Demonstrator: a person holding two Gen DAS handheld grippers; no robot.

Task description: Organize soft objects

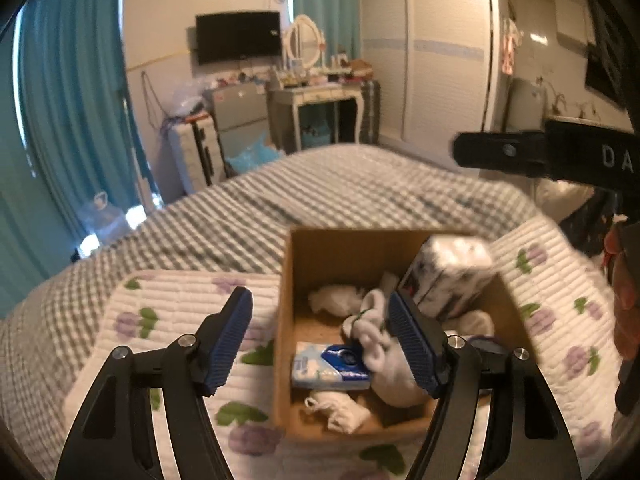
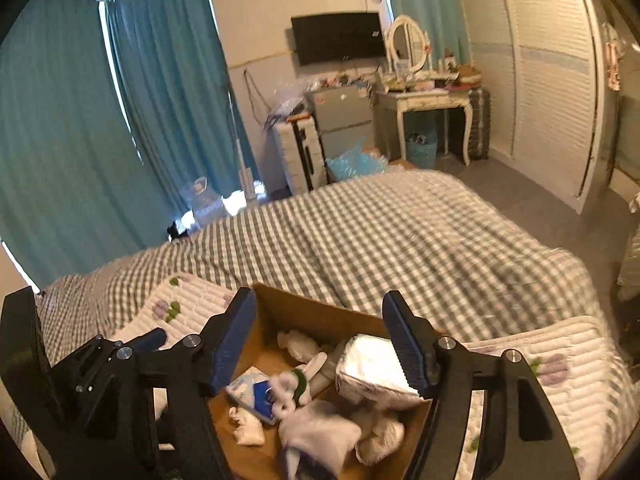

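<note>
1. An open cardboard box point(image 1: 296, 280) sits on a floral quilted pad point(image 1: 180, 300) laid over the checked bed point(image 1: 320, 192).
2. Inside lie white socks point(image 1: 372, 320), a blue-and-white tissue pack point(image 1: 324, 368) and a wrapped white bundle point(image 1: 448, 272) — the bundle leans against the box's right wall.
3. The left claw point(image 1: 320, 344) hangs spread over the box, gripping nothing.
4. The right claw point(image 2: 320, 344) is also spread — empty, just above the bundle and socks.

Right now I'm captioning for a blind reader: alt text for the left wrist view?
An open left gripper hovers over a cardboard box of white socks and a tissue pack on a quilted bed.
</note>
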